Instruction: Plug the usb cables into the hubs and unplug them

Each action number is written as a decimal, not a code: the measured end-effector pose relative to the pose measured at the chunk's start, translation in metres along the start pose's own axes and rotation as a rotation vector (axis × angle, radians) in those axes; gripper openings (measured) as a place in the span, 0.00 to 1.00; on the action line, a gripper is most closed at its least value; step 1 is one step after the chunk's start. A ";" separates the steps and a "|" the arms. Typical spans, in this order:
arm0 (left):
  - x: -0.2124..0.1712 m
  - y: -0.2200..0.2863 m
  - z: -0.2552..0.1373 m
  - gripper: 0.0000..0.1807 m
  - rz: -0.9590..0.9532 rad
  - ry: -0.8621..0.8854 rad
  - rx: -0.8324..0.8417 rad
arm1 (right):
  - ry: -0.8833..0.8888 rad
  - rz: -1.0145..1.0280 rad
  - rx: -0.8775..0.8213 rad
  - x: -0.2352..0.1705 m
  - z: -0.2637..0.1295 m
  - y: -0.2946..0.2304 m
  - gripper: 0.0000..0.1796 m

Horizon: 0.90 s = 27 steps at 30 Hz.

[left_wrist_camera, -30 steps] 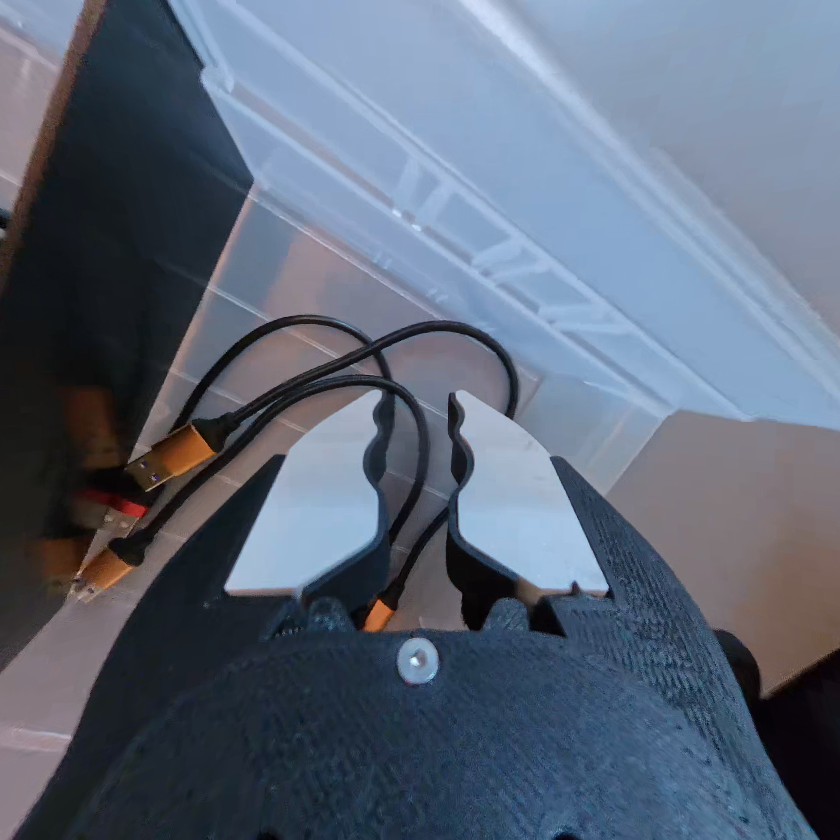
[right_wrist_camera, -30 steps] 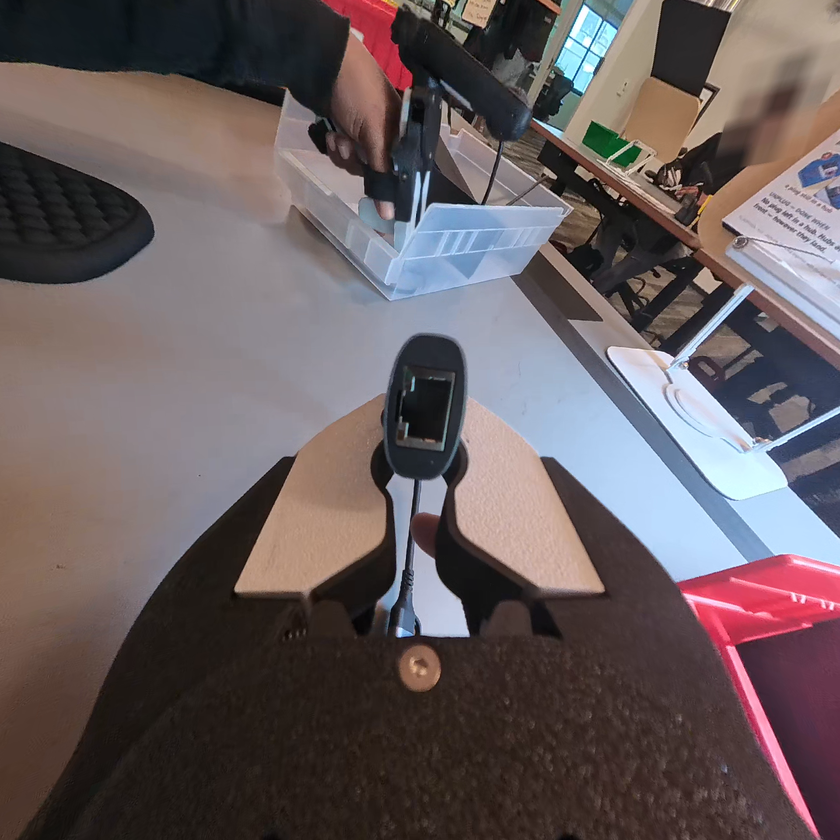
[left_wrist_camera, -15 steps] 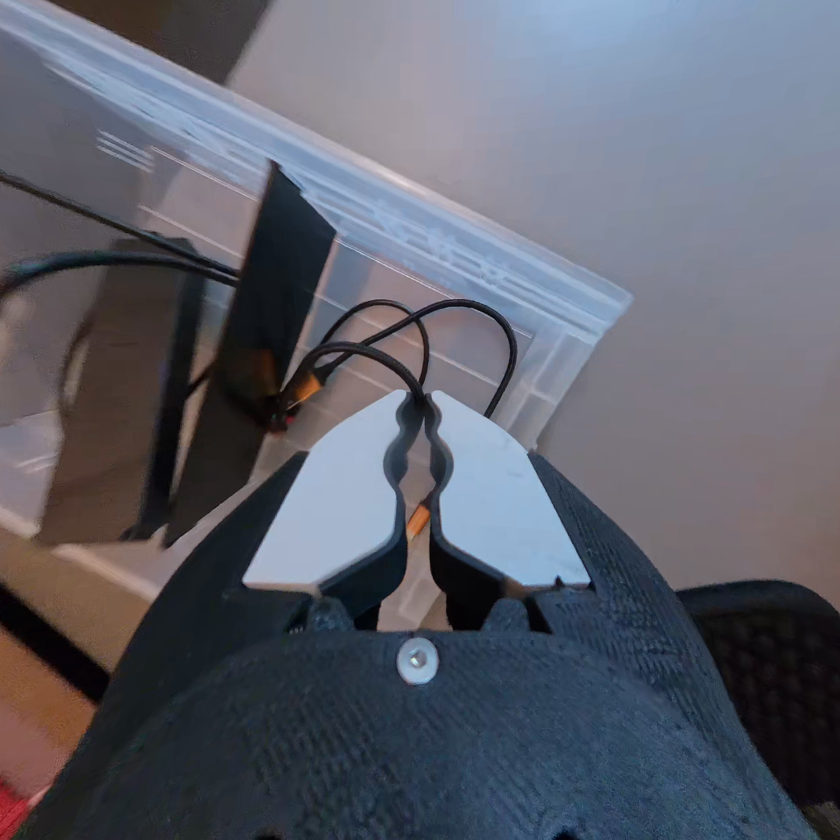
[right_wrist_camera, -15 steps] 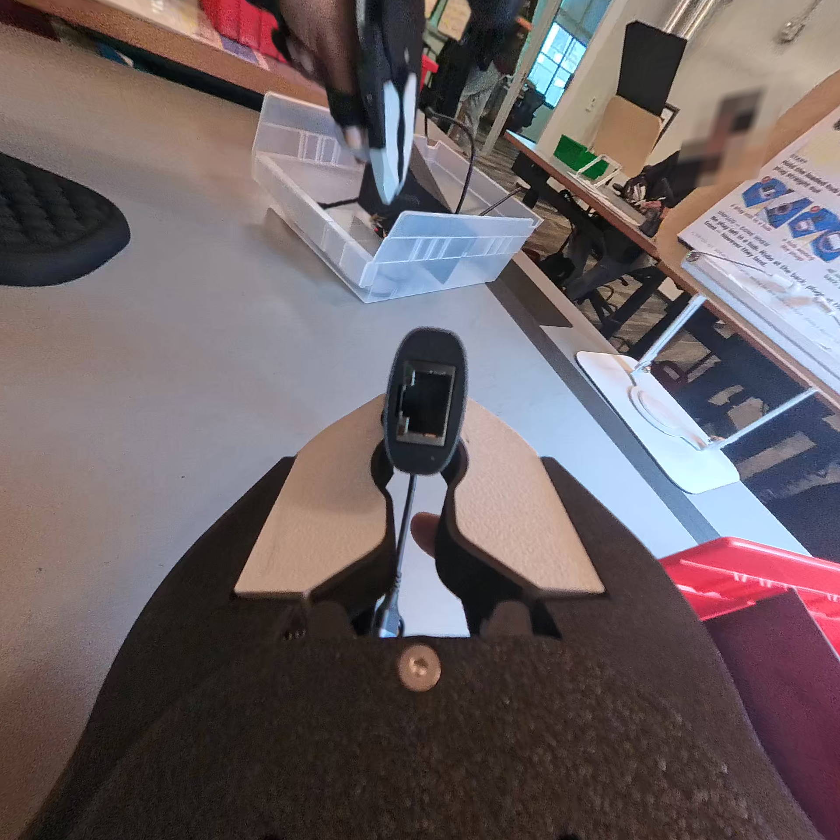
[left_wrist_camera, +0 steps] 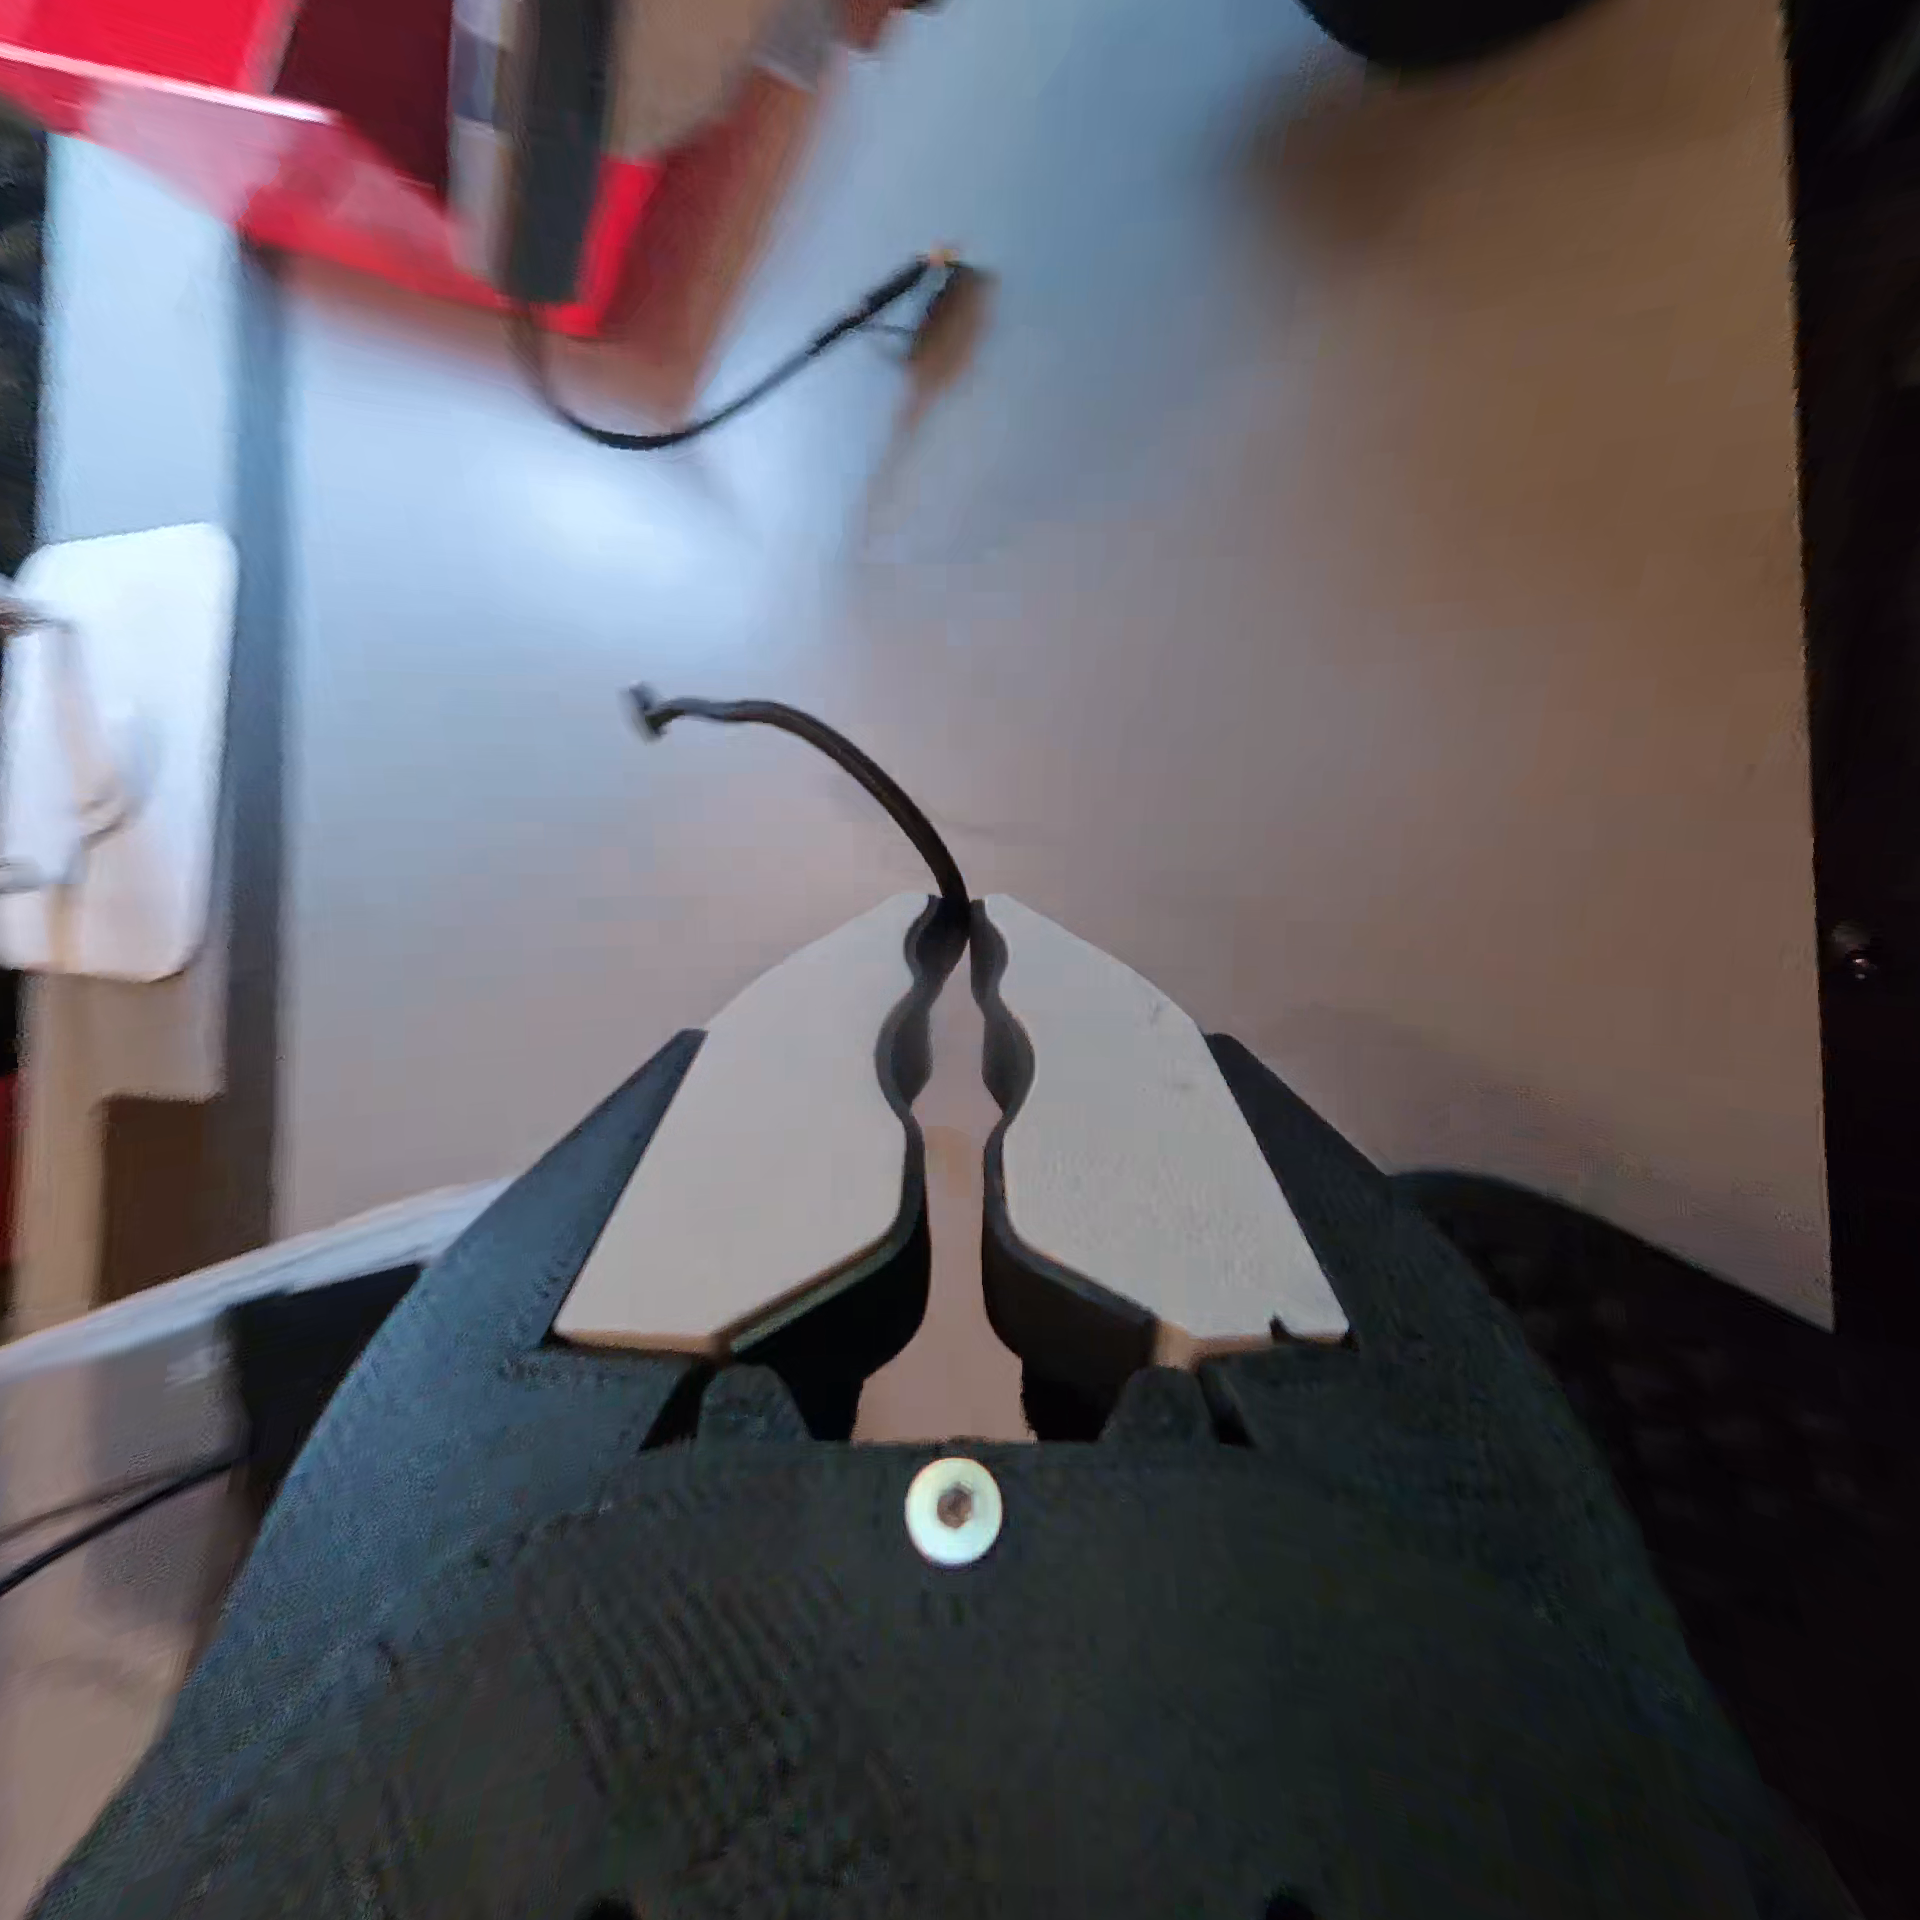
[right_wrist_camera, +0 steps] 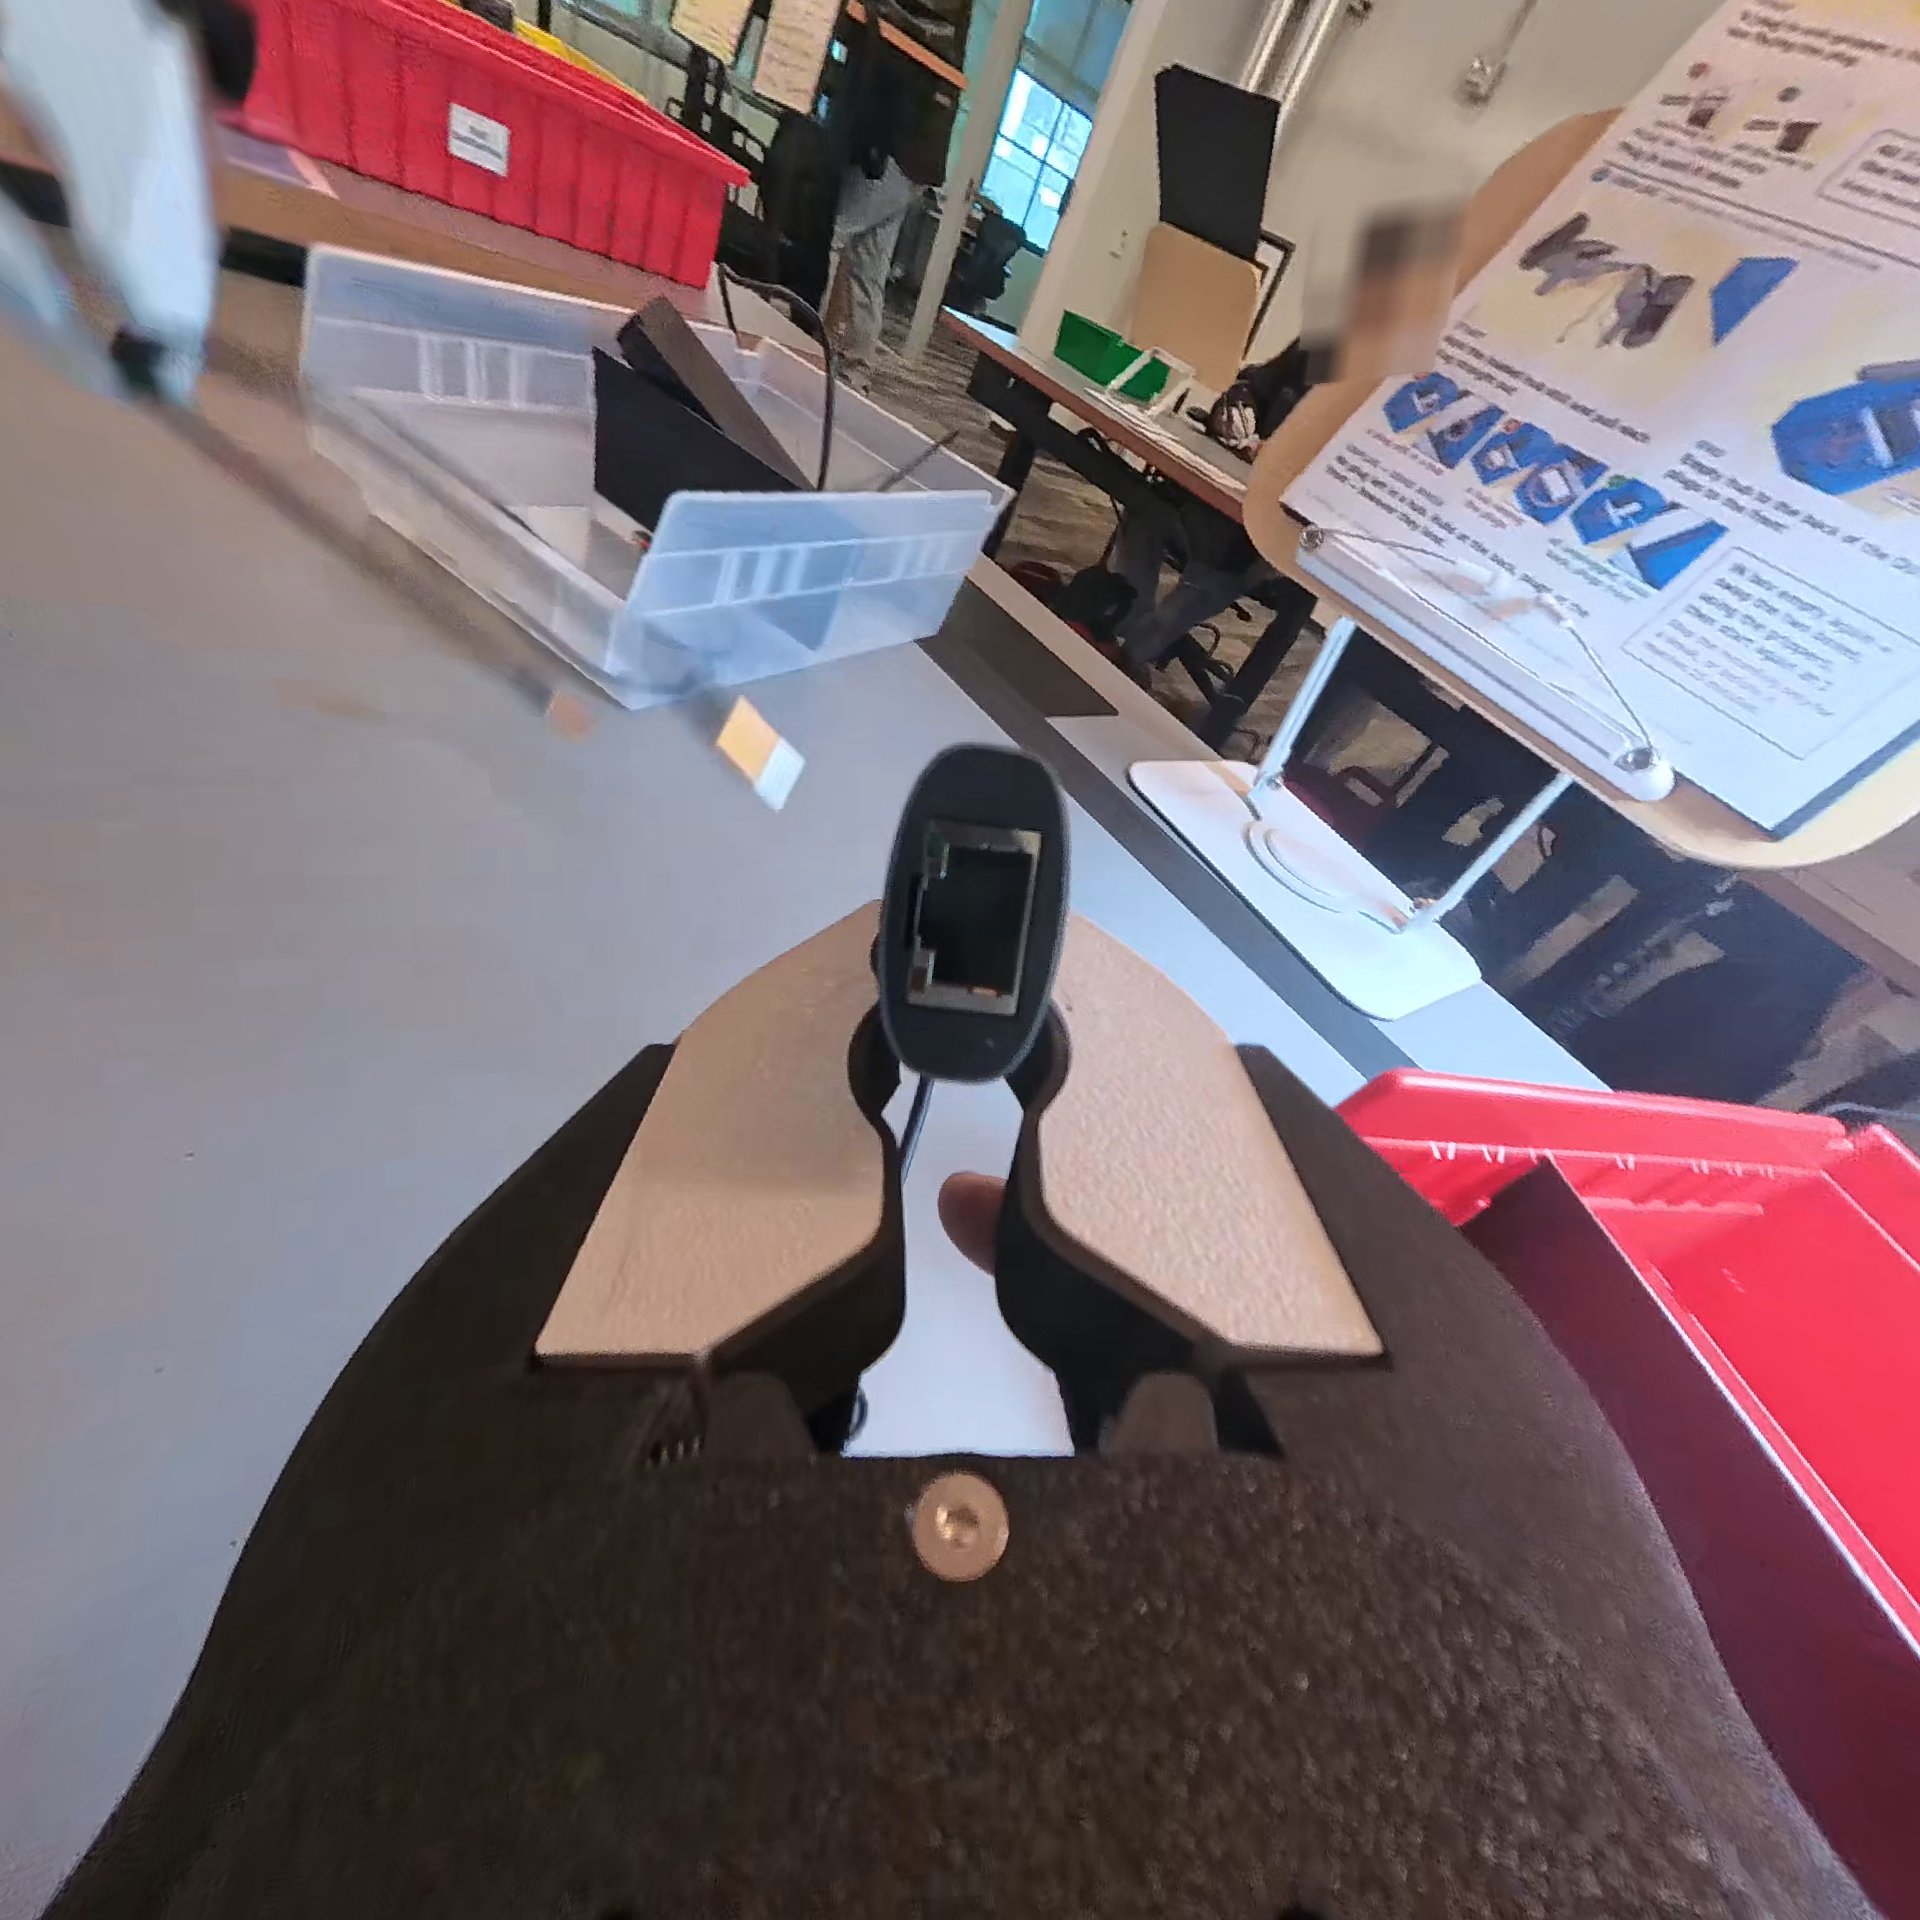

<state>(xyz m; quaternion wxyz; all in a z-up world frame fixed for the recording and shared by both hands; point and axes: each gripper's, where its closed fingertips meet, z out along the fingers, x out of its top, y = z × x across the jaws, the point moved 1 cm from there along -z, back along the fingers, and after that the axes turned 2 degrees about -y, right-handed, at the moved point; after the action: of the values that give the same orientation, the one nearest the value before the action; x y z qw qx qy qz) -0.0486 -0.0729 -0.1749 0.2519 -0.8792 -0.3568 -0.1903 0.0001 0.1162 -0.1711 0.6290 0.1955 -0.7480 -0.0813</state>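
Note:
My left gripper (left_wrist_camera: pixel 951 914) is shut on a black USB cable (left_wrist_camera: pixel 831 743) at its tips. The cable arcs up and left to a small plug end (left_wrist_camera: pixel 644 712) over the grey table. In the right wrist view the same cable's orange and silver plug (right_wrist_camera: pixel 758 753) hangs blurred in the air, just left of and beyond the hub. My right gripper (right_wrist_camera: pixel 971 997) is shut on a dark grey hub (right_wrist_camera: pixel 971 914), upright, with a square port facing the camera. The left gripper (right_wrist_camera: pixel 104 208) is a blur at the upper left there.
A clear plastic bin (right_wrist_camera: pixel 779 582) with black dividers stands on the table beyond the hub. A red bin (right_wrist_camera: pixel 1714 1299) is at the right and also shows in the left wrist view (left_wrist_camera: pixel 260 156). A white stand base (right_wrist_camera: pixel 1309 883) holds an instruction sheet. A black pad (left_wrist_camera: pixel 1662 1403) lies nearby. Across from one pair of fingers to the other is roughly 20 cm.
My left gripper closed on a cable in the clear bin, lifted it out and swung over the table towards the hub. My right gripper kept hold of the hub.

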 end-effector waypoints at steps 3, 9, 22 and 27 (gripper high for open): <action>-0.024 0.032 0.046 0.03 -0.003 -0.027 -0.082 | -0.020 0.018 -0.013 -0.009 0.001 0.006 0.09; -0.074 0.014 0.047 0.09 -0.160 -0.143 -0.055 | -0.017 0.039 -0.003 -0.011 0.003 0.008 0.09; -0.002 0.012 0.130 0.14 -0.257 -0.045 -0.152 | -0.054 -0.077 0.015 -0.018 0.009 -0.007 0.09; 0.002 0.009 0.148 0.10 -0.267 -0.052 -0.172 | -0.075 -0.129 0.022 -0.023 0.012 -0.012 0.09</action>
<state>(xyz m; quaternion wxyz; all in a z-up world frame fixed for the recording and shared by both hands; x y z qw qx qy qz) -0.0183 0.0083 -0.2949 0.1387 -0.8468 -0.4594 -0.2294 -0.0062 0.1129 -0.1990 0.5919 0.2470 -0.7577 -0.1210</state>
